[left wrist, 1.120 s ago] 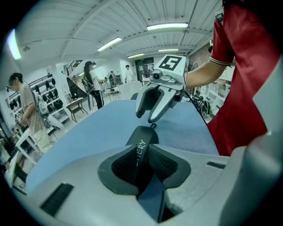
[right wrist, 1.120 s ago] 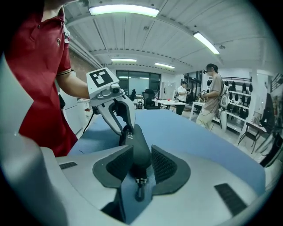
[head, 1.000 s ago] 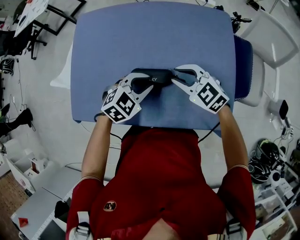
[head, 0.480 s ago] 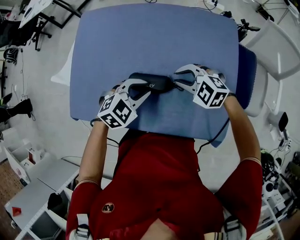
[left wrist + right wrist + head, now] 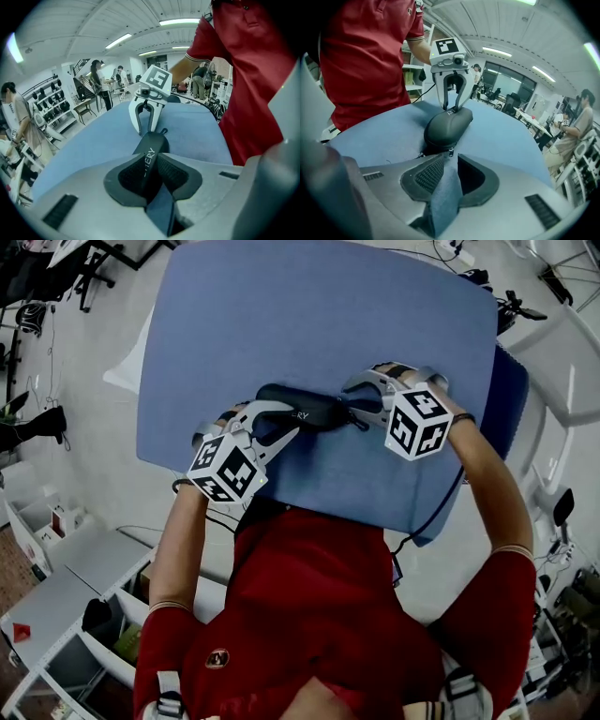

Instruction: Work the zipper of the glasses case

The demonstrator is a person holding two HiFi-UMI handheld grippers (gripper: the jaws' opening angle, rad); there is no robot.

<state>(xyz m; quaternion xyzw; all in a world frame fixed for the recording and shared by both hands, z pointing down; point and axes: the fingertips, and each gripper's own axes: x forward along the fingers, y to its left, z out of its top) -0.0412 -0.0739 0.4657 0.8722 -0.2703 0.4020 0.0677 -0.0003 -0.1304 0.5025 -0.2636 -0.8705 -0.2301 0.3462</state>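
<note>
A black zip-up glasses case (image 5: 307,409) lies on the blue-covered table (image 5: 328,315), near its front edge. My left gripper (image 5: 274,421) is shut on the case's left end, and the printed lid (image 5: 151,151) sits squeezed between its pads. My right gripper (image 5: 356,412) is at the case's right end. Its jaws have just been closing, and its fingertips (image 5: 450,157) now meet on the small metal zipper pull (image 5: 450,151) at the tip of the case (image 5: 445,125). A black cord loop (image 5: 164,131) lies just outside the right gripper's white fingers (image 5: 140,119).
The table's front edge (image 5: 309,502) runs right below both grippers, against the person's red shirt. A white chair (image 5: 562,343) stands at the right, shelving (image 5: 56,615) at the lower left. People and desks fill the room behind.
My right gripper has rolled and come down onto the case's right end, its jaws narrower than before. The left gripper keeps its hold in the same place.
</note>
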